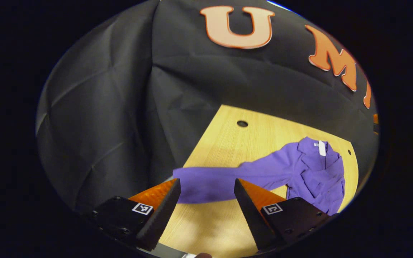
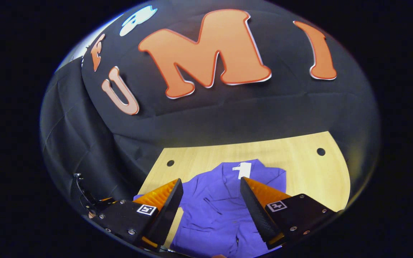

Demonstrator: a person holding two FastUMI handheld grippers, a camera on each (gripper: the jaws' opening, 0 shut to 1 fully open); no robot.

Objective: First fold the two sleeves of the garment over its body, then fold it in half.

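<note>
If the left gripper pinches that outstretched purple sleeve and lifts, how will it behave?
Probably floppy: the sleeve lies flat and creased on the wooden table, so it should drape from the left gripper. Likely light, thin cloth. It may drag the shirt body slightly.

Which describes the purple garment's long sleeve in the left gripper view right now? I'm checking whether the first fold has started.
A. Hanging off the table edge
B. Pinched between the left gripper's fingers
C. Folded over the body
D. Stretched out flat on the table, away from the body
D: the sleeve lies stretched out on the wooden table, away from the garment body, beyond the open left gripper.
</note>
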